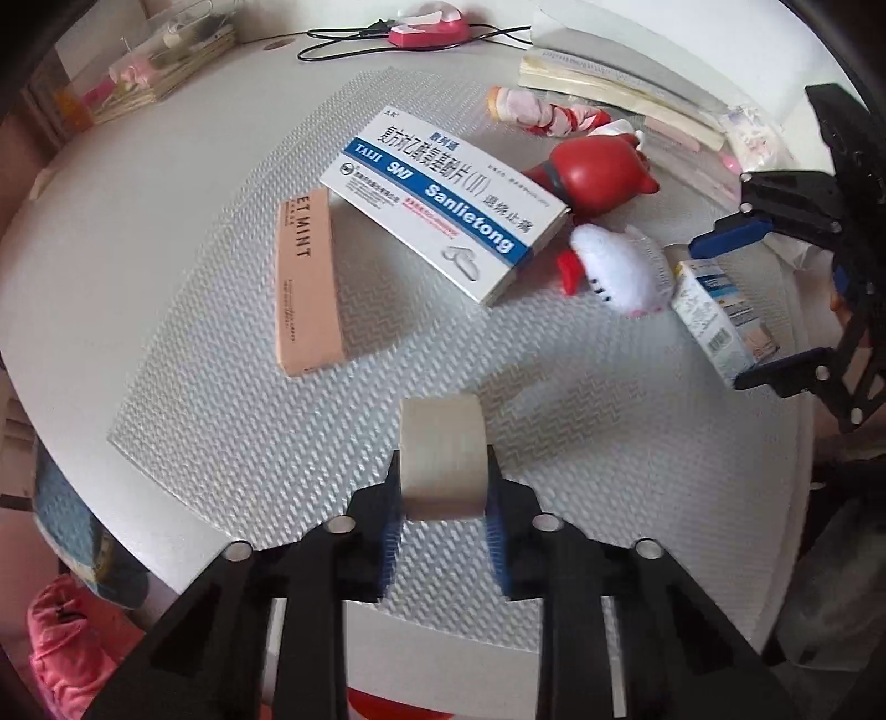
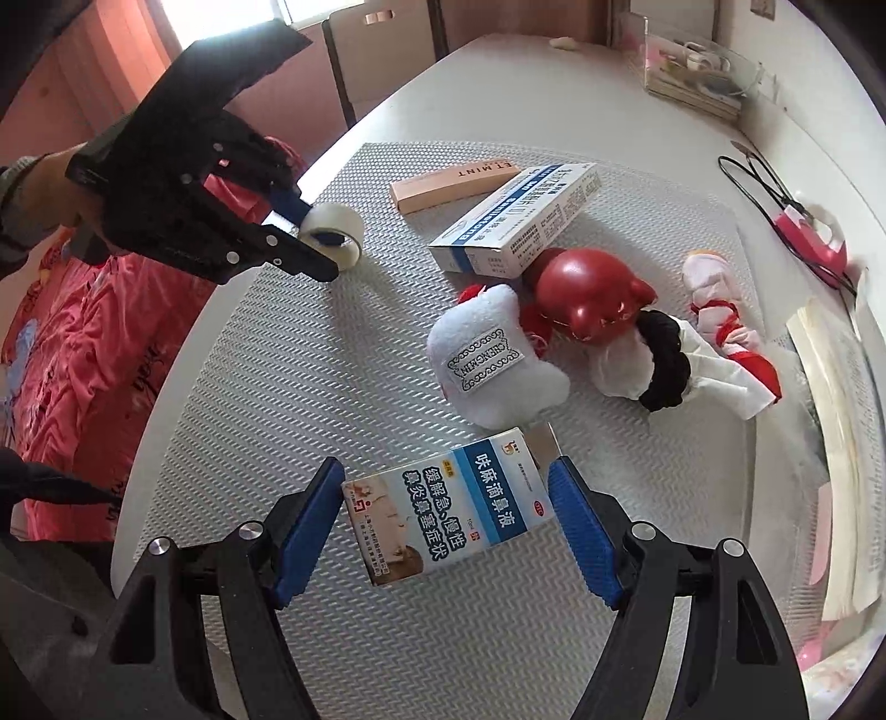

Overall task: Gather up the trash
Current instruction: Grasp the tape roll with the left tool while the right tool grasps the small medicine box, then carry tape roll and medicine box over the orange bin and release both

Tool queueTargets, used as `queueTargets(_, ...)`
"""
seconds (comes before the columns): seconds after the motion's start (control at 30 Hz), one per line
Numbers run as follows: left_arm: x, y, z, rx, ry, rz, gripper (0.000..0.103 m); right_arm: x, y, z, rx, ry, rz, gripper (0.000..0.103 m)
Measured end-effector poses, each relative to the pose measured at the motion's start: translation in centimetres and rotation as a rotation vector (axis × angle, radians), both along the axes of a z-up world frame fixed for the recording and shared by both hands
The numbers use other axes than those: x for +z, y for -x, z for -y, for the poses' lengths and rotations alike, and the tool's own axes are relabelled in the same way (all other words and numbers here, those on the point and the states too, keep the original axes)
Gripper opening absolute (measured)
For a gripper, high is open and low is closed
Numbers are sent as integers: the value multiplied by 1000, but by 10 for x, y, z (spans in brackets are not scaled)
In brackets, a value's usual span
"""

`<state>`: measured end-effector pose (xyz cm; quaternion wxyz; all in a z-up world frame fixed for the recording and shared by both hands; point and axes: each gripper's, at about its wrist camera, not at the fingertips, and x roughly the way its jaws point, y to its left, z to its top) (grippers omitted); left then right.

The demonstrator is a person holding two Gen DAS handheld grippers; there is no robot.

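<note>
My left gripper [image 1: 442, 487] is shut on a roll of clear tape [image 1: 442, 457], held just above the textured mat; it also shows in the right wrist view [image 2: 315, 249] with the tape [image 2: 340, 224]. My right gripper [image 2: 446, 487] is shut on a small blue-and-white nose-drops box [image 2: 451, 507], its pads against both sides; it shows in the left wrist view [image 1: 736, 310] with the box [image 1: 714, 315]. A large blue-and-white medicine box [image 1: 443, 202] and a peach "MINT" box [image 1: 307, 282] lie on the mat.
A red figurine [image 2: 587, 293], a white plush [image 2: 493, 354], a black scrunchie [image 2: 667, 360] and a cloth doll [image 2: 720, 310] lie mid-mat. Books [image 1: 603, 83] and a pink device with cable [image 1: 426, 30] sit at the table's far side. Red bedding [image 2: 72, 343] lies beyond the edge.
</note>
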<state>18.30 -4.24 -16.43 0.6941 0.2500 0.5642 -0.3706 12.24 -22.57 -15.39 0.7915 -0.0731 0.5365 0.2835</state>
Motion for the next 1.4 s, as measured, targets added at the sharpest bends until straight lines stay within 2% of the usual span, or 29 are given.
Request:
queueTargets(0.27, 22, 49, 24, -43, 41, -37, 26, 2, 8, 7, 36, -5, -7, 76)
queueTargets(0.43, 18, 79, 41, -51, 64, -76, 26, 2, 7, 9, 63, -9, -7, 76)
queueTargets(0.7, 9, 96, 49, -16, 71, -96, 26, 1, 20, 2, 134, 36, 51, 72)
queueTargets(0.9, 17, 107, 39, 27, 64, -82, 26, 11, 25, 2, 155, -6, 45, 72)
queueTargets(1.07, 30, 118, 27, 82, 58, -51, 26, 30, 32, -14, 225, -25, 69, 72)
queueTargets(1.2, 38, 129, 14, 148, 46, -16, 26, 45, 34, -36, 286, -48, 87, 72)
queueTargets(1.4, 46, 152, -25, 295, 38, 10, 26, 60, 40, -79, 392, -90, 94, 72)
